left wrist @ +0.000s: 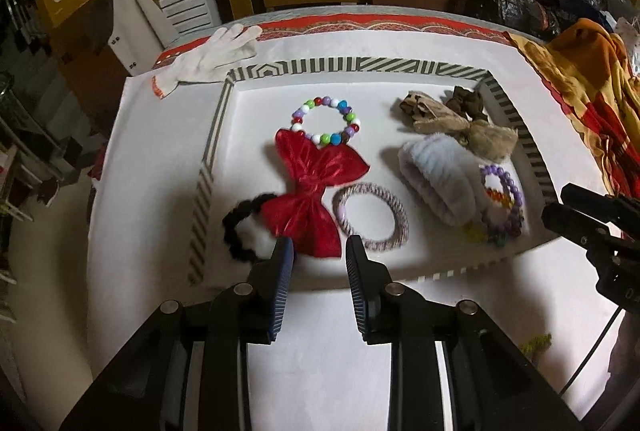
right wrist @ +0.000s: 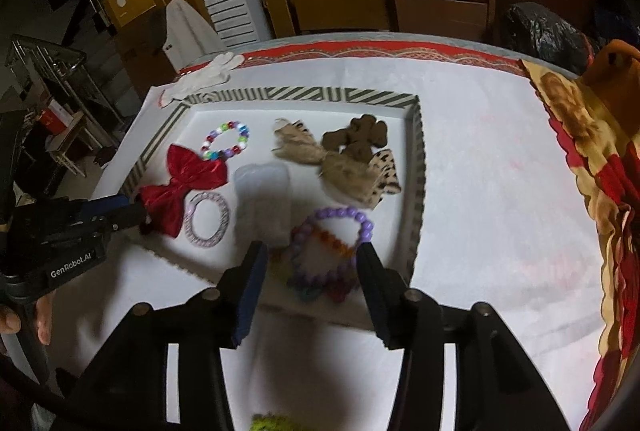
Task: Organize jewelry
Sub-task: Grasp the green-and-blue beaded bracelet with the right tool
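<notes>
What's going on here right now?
A person holds two grippers over a striped-edged tray of accessories. The left gripper, open and empty, is at the red bow. The right gripper, also open, frames the purple bead bracelet. Nothing is gripped yet.

The left gripper (left wrist: 319, 251) hangs parted over the red bow (left wrist: 316, 191) in the striped tray (left wrist: 208, 175).

A shiny red bow (left wrist: 316, 191), a multicoloured bead bracelet (left wrist: 326, 121), a purple bead bracelet (right wrist: 332, 243), a pink-and-white twisted ring (left wrist: 372, 217), a black-and-white striped tray rim (left wrist: 352, 65), a white worktop (right wrist: 500, 171).
</notes>
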Tool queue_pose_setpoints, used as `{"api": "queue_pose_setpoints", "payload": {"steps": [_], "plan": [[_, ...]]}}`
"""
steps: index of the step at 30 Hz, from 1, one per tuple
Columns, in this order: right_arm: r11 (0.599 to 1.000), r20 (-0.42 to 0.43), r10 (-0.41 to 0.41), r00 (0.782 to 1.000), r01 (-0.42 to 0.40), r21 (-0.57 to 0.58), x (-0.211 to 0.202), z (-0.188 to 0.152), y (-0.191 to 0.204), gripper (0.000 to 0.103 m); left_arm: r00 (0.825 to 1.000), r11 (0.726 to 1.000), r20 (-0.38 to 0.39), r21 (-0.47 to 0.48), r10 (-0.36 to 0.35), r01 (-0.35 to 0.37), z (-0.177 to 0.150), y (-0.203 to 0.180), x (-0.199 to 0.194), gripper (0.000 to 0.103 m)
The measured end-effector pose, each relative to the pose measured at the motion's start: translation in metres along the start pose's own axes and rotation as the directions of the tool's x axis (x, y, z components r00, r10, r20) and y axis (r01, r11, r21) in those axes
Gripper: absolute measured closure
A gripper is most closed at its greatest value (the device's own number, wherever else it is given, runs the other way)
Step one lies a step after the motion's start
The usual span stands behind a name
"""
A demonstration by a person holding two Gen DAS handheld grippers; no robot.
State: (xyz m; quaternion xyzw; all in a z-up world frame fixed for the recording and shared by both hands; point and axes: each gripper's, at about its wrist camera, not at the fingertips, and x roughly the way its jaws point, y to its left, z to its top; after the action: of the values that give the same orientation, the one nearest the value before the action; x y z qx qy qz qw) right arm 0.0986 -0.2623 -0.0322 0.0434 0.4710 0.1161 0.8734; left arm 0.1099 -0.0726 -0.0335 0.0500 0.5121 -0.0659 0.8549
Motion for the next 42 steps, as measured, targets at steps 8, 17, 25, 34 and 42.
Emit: {"api": "queue_pose_setpoints", "payload": {"steps": [8,17,25,34,42], "plan": [[1.0,-0.006,0.006,1.0,-0.006,-0.016,-0.016,-0.019,0.014,0.05,1.0,1.0,0.002,-0.01,0.0,0.0,-0.029,0.006,-0.021,0.079],[0.999,-0.02,0.02,1.0,-0.021,-0.045,-0.032,-0.045,0.028,0.045,0.998,0.996,-0.04,-0.067,-0.054,0.052,-0.068,0.028,-0.044,0.079],[0.997,-0.059,0.041,0.997,-0.045,-0.061,-0.046,-0.084,0.032,0.043,0.984,0.988,-0.107,-0.077,-0.143,0.135,-0.119,0.046,-0.066,0.079],[0.999,-0.127,0.046,0.991,-0.049,-0.023,-0.045,-0.124,0.02,0.041,0.963,0.98,-0.194,-0.1,-0.188,0.172,-0.179,0.055,-0.08,0.079],[0.999,-0.125,0.044,0.991,-0.042,0.022,-0.05,-0.14,0.008,0.035,0.96,0.984,-0.213,-0.041,-0.179,0.174,-0.206,0.058,-0.094,0.078]]}}
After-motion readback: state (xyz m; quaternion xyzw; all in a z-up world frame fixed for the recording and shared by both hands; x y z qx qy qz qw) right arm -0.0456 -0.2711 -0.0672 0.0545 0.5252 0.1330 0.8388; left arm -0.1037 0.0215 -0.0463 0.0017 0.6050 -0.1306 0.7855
